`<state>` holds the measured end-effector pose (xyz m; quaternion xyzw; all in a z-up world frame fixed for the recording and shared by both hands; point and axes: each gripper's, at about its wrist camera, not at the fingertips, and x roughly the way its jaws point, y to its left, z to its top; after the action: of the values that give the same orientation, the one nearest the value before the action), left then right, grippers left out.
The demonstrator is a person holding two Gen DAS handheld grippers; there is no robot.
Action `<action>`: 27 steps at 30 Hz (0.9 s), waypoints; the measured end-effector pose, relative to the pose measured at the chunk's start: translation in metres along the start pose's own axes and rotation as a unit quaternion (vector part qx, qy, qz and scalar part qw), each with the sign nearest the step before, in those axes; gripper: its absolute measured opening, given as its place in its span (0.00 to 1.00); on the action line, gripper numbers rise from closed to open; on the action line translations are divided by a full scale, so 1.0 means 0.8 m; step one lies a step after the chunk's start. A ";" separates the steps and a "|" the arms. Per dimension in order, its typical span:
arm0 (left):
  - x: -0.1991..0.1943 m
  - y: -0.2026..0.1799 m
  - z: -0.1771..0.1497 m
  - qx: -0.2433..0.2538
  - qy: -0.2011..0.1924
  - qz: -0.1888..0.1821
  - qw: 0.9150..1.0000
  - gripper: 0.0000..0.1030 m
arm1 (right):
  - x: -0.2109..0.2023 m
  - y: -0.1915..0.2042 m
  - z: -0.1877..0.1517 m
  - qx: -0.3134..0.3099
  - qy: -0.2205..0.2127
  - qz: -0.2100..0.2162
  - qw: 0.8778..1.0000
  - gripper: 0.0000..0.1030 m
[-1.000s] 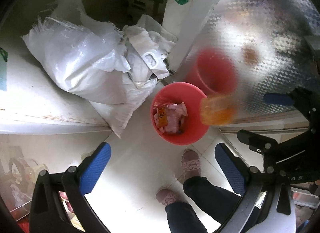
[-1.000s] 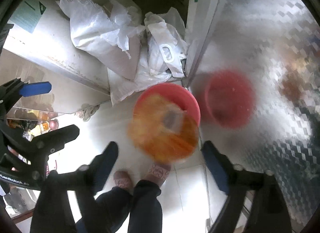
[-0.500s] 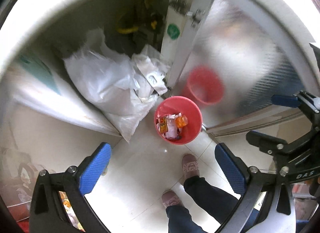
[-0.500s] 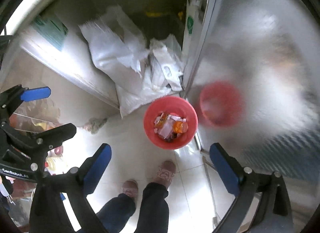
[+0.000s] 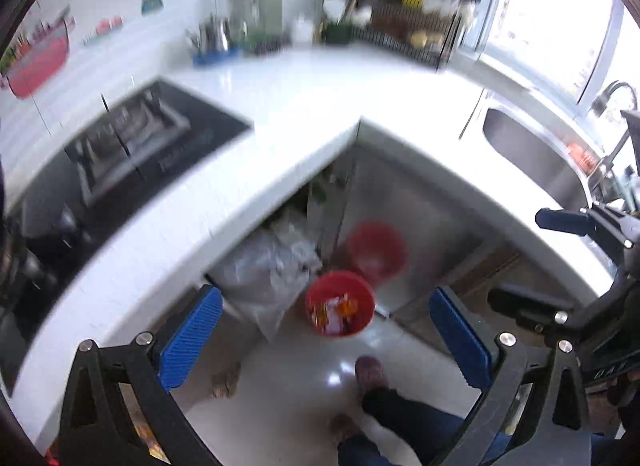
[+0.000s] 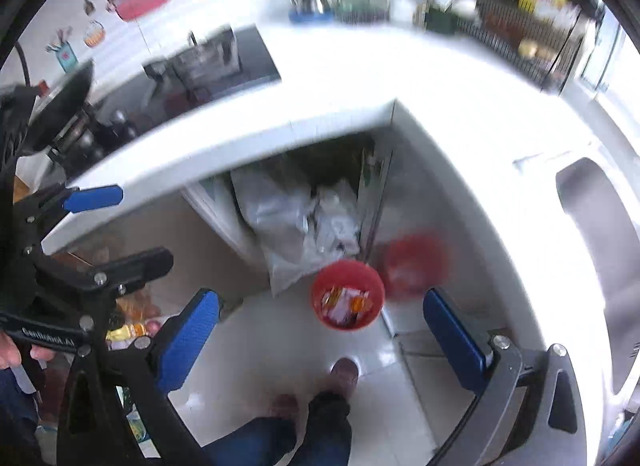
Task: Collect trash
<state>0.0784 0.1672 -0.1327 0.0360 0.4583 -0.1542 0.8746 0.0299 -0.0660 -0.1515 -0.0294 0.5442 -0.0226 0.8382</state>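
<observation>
We list one red bin (image 5: 340, 302) holding wrappers (image 5: 334, 312), on the floor at 12 o'clock from the person's shoes (image 5: 370, 372), beside white sacks (image 5: 268, 270). Left gripper (image 5: 326, 340): jaws apart, empty. Right gripper (image 6: 320, 336): jaws opening, nothing between them.

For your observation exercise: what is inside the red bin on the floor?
The red bin holds a loose pile of wrappers, white, orange and pink. Blur hides what each piece is, and the pile covers the bin's bottom and anything lying beneath it.
</observation>
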 end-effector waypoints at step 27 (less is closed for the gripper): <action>-0.211 -0.058 0.038 0.052 -0.157 0.007 0.986 1.00 | -0.214 0.016 0.015 0.025 -0.181 -0.055 0.982 0.99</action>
<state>-0.0015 0.1573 0.0256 0.0603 0.3063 -0.1751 0.9337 -0.0292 -0.0406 0.0085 -0.0424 0.3805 -0.0764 0.9207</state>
